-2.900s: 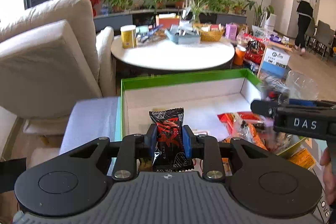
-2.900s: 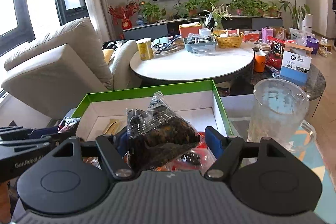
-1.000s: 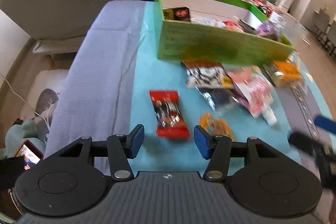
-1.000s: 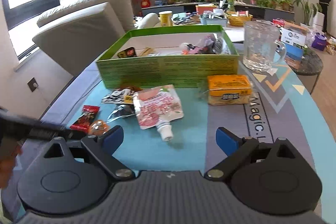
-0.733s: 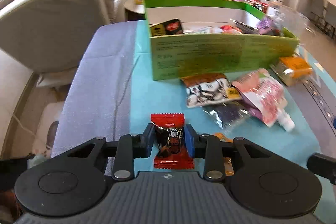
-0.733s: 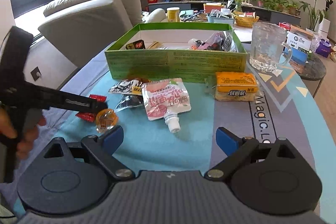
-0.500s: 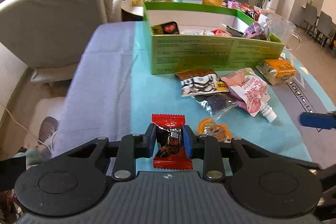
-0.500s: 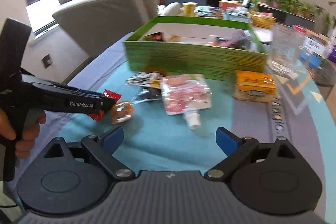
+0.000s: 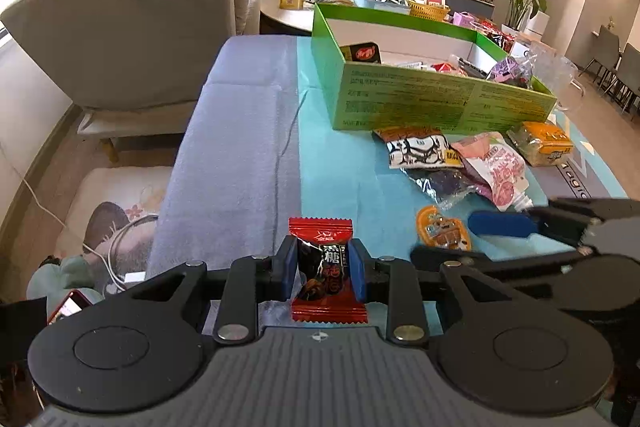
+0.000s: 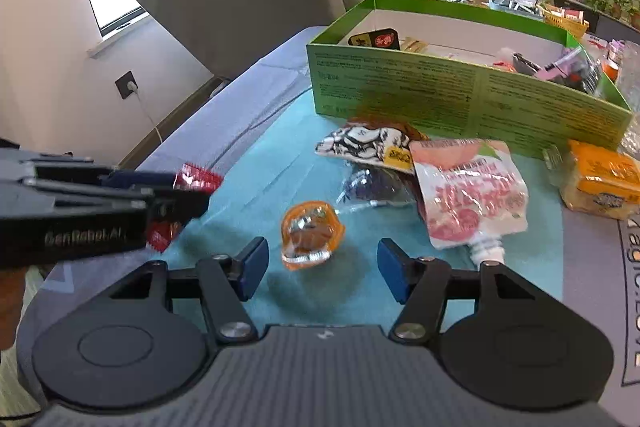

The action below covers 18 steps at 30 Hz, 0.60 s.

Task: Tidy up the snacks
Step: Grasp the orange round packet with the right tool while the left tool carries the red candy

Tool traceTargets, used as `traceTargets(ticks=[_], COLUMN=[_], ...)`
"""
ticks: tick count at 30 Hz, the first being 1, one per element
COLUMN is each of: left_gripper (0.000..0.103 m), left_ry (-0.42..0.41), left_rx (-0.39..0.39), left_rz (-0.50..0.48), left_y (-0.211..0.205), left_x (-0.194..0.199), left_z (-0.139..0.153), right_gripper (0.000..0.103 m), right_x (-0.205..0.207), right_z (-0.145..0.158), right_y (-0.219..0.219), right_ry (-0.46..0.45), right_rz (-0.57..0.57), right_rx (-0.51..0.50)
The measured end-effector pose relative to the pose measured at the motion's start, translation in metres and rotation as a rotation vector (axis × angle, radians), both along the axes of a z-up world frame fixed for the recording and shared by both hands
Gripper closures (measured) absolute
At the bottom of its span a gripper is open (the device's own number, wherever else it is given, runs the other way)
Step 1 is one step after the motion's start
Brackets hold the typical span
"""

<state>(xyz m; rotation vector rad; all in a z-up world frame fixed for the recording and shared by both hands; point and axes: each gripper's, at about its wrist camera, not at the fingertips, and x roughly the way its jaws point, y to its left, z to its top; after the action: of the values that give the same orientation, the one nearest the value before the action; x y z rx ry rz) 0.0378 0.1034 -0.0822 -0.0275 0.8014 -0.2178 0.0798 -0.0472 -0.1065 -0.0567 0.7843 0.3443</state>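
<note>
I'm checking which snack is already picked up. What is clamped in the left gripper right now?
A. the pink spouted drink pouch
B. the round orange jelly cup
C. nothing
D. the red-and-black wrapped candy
D: the left gripper has its blue pads pressed on both sides of the red-and-black wrapped candy, while the round orange jelly cup lies on the teal mat.

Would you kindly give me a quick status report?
Left gripper shut on red candy. Right gripper open, closing around orange jelly cup. Green box ahead, path clear.

"GenRobot.AI" on left gripper [image 10: 192, 195], "黑糖" on red candy wrapper [image 9: 325, 263], "Magic" on mat [image 9: 576, 183]
</note>
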Motion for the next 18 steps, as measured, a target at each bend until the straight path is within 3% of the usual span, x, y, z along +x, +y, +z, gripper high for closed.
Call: traceTargets(ticks=[4, 7, 8, 18], left_gripper=[0.078, 0.078, 0.078, 0.078], left_ry=[0.001, 0.003, 0.004, -0.032], left_rx=[-0.010, -0.009, -0.010, -0.026], left_rz=[-0.006, -0.005, -0.004, -0.056], left_y=[0.002, 0.002, 0.002, -0.014], left_x=[-0.001, -0.001, -0.001, 0.003], left_z=[0.000, -0.001, -0.001, 0.013], right_gripper=[0.044, 0.064, 0.065, 0.065], right_x=[0.004, 0.003, 0.004, -0.017], right_z=[-0.001, -0.001, -0.001, 0.026], right_y=[0.008, 0.009, 0.008, -0.026], right_ry=[-0.018, -0.035, -0.040, -0.081], right_rz=[0.000, -0.003, -0.002, -0.055], right_rx=[-0.028, -0.047, -0.052, 0.028])
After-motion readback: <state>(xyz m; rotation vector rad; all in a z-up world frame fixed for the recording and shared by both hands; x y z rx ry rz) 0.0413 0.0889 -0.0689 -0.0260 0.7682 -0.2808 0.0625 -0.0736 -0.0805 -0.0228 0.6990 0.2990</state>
